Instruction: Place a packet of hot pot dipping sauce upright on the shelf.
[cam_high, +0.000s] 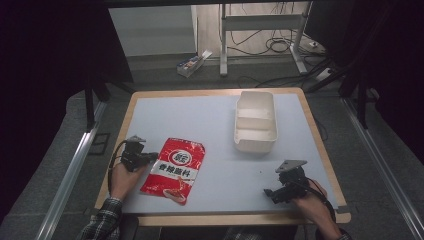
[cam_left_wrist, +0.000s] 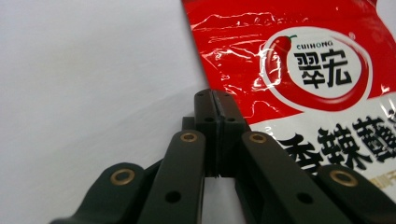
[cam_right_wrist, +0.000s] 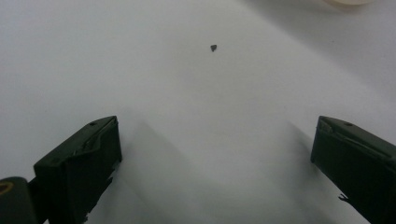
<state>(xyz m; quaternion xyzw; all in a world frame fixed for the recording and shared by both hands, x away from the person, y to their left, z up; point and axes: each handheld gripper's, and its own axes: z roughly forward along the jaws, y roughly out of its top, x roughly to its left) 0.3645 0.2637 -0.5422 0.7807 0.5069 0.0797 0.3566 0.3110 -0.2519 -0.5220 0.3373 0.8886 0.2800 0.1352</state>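
One red sauce packet (cam_high: 173, 170), one white divided box (cam_high: 255, 122), two grippers

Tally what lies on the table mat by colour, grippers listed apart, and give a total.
Red: 1, the sauce packet
White: 1, the divided container
Black: 2, the left gripper and the right gripper
Dark: 1, a tiny speck on the mat
Total: 5

- The left gripper (cam_high: 150, 158), held in the left hand (cam_high: 121, 177), points right, its jaws pressed together.
- The right gripper (cam_high: 270, 192), in the right hand (cam_high: 311, 204), points left with jaws wide apart.
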